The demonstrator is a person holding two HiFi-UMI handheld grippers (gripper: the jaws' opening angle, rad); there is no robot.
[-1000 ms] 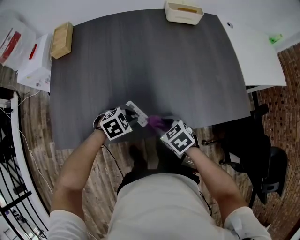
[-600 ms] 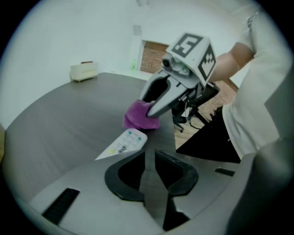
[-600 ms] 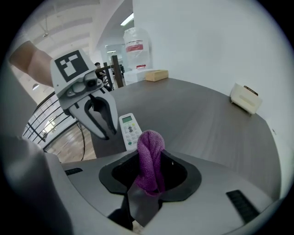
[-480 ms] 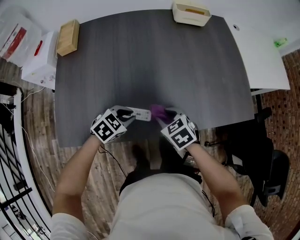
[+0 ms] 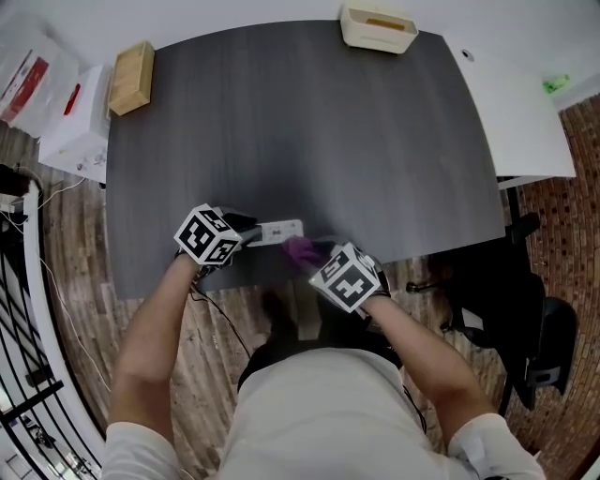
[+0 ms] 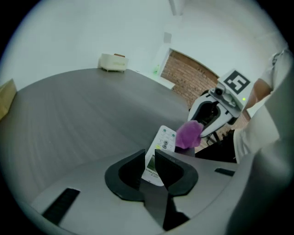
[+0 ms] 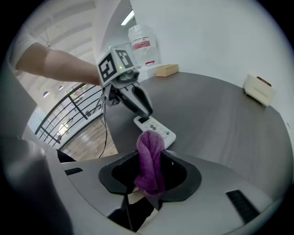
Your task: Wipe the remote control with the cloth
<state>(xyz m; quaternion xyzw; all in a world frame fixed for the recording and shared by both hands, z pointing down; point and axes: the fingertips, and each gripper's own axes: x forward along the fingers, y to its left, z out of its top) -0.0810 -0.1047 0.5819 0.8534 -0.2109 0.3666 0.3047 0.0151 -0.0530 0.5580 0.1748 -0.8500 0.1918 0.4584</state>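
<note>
The white remote control (image 5: 279, 231) is held level just above the dark table (image 5: 309, 131), near its front edge. My left gripper (image 5: 248, 231) is shut on the remote's left end; in the left gripper view the remote (image 6: 161, 144) runs out from between the black jaws of that gripper (image 6: 150, 158). My right gripper (image 5: 307, 255) is shut on a bunched purple cloth (image 5: 300, 249), which sits against the near side of the remote's right end. In the right gripper view the cloth (image 7: 149, 160) stands up between the jaws, in front of the remote (image 7: 156, 129) and the left gripper (image 7: 133, 102).
A cream box (image 5: 378, 25) stands at the table's far edge and a wooden block (image 5: 130, 77) at its far left corner. A white table (image 5: 516, 103) adjoins on the right, above a black chair (image 5: 534, 328). White packages (image 5: 66, 127) lie at the left.
The remote has swung from tilted to level and shifted left with the left gripper. The right gripper has carried the cloth left and toward the near edge, from beyond the remote's tip to its near side.
</note>
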